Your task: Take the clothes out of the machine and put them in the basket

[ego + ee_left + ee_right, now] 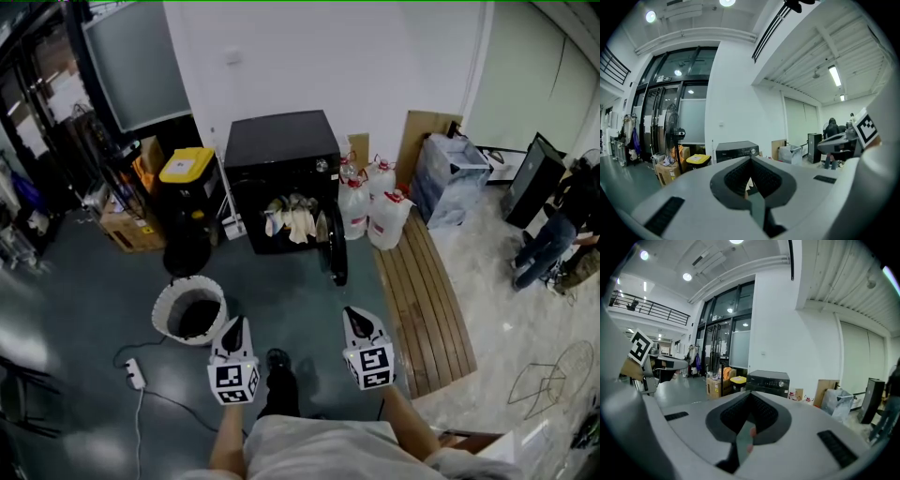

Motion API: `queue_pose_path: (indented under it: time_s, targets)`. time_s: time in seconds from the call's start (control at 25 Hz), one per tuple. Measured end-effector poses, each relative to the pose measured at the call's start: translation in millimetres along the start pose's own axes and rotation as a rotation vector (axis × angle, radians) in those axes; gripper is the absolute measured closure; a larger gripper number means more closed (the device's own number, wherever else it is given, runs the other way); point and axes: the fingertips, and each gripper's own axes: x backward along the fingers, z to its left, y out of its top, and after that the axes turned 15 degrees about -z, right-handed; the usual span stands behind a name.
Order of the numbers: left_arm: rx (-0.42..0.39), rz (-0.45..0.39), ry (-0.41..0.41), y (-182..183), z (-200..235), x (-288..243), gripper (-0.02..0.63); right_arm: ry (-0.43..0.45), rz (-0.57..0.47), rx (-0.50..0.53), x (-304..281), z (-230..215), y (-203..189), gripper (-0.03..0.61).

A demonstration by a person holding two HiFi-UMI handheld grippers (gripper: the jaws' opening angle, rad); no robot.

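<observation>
Head view first: the left gripper (236, 326) and the right gripper (354, 319) are hanging side by side at the lower middle of the frame, both pointing up the picture toward the black machine (281, 155). The machine's door (335, 246) is standing open, and pale clothes (292, 221) are spilling over the lip of the opening, well apart from both sets of fingertips. The white basket (165, 302) is sitting on the grey floor at lower left, just beside the left gripper and nearer to it than the machine is. Water jugs (370, 211) are clustering at the machine's right, and a yellow-lidded bin (186, 165) is at its left.

Left gripper view: the jaws are meeting at their tips, clenched on nothing. The machine is showing just above them at mid-frame, far off. The right gripper's marker cube is peeking in at the right edge.

Right gripper view: these jaws are pressed together too, empty. The machine is sitting just above the tips, slightly right of centre, well beyond reach.
</observation>
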Motion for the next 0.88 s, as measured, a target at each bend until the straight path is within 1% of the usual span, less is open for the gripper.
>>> queue_pose_path:
  time_s: [0.12,0.24,0.68,0.88]
  targets:
    - [0.014,0.003,-0.007,-11,13,-26,0.595,0.001,0.011,0.01,-25,-1,-5,0.555]
    - [0.02,-0.003,-0.025,-18,30,-63,0.595,0.0,0.017,0.02,-63,-5,-8,0.555]
    - [0.049,-0.012,-0.078,-24,149,-248,0.595,-0.029,0.024,0.059,-273,-20,14,0.555]
    - [0.06,-0.024,-0.124,-29,187,-325,0.595,-0.053,0.029,0.083,-346,-28,17,0.555]
